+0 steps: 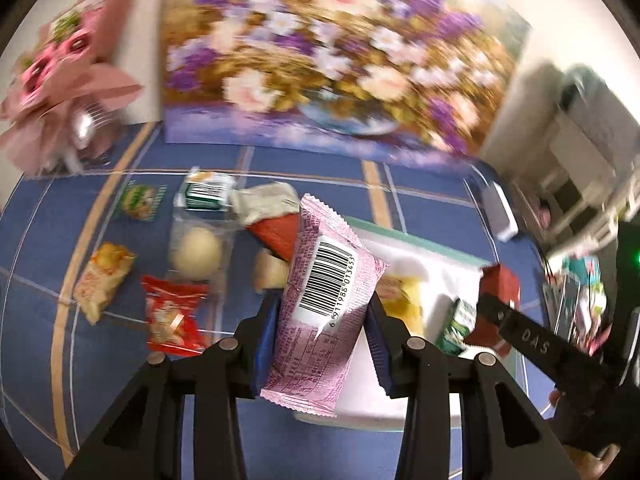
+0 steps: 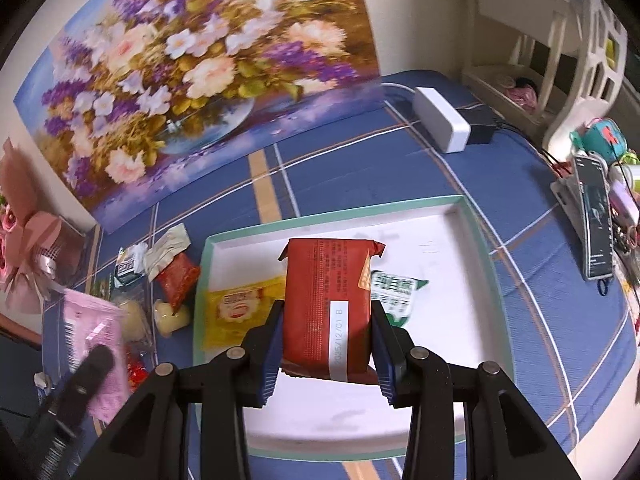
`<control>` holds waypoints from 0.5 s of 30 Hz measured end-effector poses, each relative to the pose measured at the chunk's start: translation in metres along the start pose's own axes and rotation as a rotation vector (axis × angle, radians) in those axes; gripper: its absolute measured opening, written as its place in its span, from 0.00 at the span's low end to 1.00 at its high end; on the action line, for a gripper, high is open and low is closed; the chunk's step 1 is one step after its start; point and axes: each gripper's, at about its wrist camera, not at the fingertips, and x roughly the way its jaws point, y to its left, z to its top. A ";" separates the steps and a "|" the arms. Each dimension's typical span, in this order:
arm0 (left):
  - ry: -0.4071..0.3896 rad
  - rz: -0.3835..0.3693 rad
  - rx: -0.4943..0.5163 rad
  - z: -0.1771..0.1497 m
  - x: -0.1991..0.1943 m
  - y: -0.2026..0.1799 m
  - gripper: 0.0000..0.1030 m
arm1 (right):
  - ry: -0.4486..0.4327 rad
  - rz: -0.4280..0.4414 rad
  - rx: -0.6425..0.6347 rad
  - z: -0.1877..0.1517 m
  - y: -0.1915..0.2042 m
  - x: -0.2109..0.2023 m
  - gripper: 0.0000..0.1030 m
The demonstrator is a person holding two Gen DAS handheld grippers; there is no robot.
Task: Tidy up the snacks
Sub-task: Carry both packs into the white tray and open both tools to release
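Note:
My left gripper [image 1: 326, 310] is shut on a pink snack packet [image 1: 326, 292] with a barcode, held above the blue cloth at the left edge of a white tray [image 1: 448, 264]. My right gripper [image 2: 326, 322] is shut on a red snack packet [image 2: 326, 304], held over the white tray [image 2: 448, 240]. A yellow packet [image 2: 236, 308] and a green-and-white packet [image 2: 394, 292] lie in the tray. The pink packet also shows at the left of the right wrist view [image 2: 96, 344]. The red packet shows at the right of the left wrist view [image 1: 500, 284].
Several loose snacks lie on the blue cloth left of the tray: a red packet [image 1: 172, 316], a round bun in clear wrap [image 1: 198, 252], a green-white packet [image 1: 206, 192], an orange-yellow packet [image 1: 104, 280]. A flower painting [image 2: 192, 80] leans against the wall. A white box [image 2: 442, 124] and phone [image 2: 596, 216] lie to the right.

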 end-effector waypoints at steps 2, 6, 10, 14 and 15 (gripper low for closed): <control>0.015 -0.003 0.043 -0.004 0.006 -0.016 0.42 | 0.004 -0.001 0.009 0.000 -0.007 0.001 0.41; 0.057 0.006 0.103 -0.011 0.021 -0.036 0.42 | 0.031 0.004 0.021 -0.003 -0.016 0.009 0.41; 0.085 0.014 0.128 -0.017 0.033 -0.041 0.42 | 0.072 0.013 0.013 -0.006 -0.017 0.023 0.41; 0.129 0.017 0.125 -0.022 0.052 -0.040 0.42 | 0.109 0.008 0.011 -0.011 -0.018 0.034 0.41; 0.137 0.022 0.124 -0.023 0.056 -0.040 0.42 | 0.114 0.007 0.011 -0.012 -0.018 0.036 0.41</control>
